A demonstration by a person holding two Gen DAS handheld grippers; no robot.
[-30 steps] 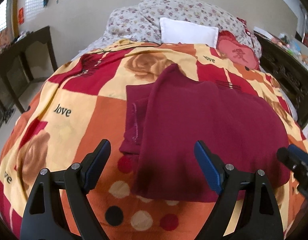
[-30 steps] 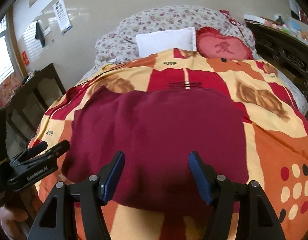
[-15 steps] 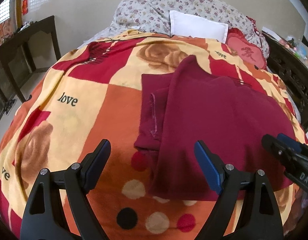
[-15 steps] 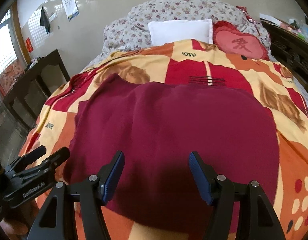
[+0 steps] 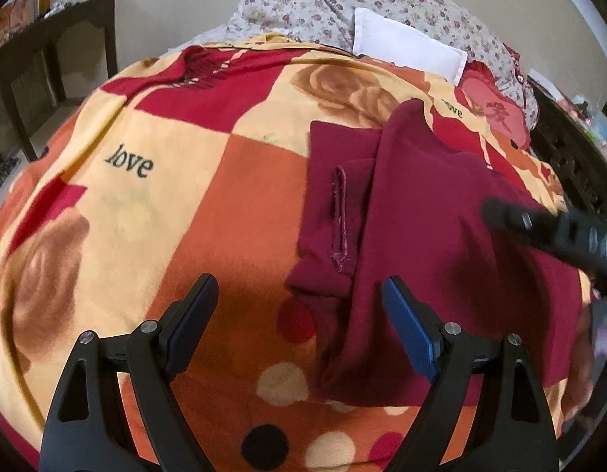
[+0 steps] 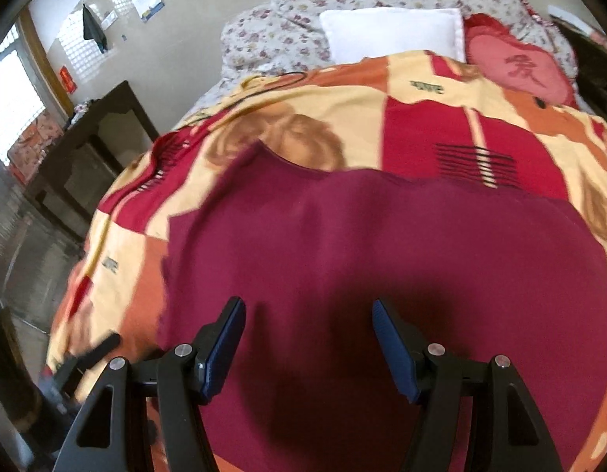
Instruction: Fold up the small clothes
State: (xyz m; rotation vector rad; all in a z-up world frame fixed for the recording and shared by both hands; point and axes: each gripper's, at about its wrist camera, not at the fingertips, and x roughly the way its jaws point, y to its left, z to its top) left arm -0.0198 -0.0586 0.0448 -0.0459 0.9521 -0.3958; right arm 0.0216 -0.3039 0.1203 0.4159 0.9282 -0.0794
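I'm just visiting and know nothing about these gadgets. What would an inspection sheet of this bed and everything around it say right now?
Surface: bed covered by a patterned blanket in orange, red and yellow, printed with "love".
Job's things: maroon garment lying spread on the blanket, one side piece sticking out at its left edge.
Clutter: white pillow, red heart cushion and floral bedding at the head of the bed.
Grippers: left gripper open, empty, over the garment's left edge; right gripper open, empty, over its middle.
Cables: nothing seen.
Surroundings: dark wooden table beside the bed, beige wall, bright window.
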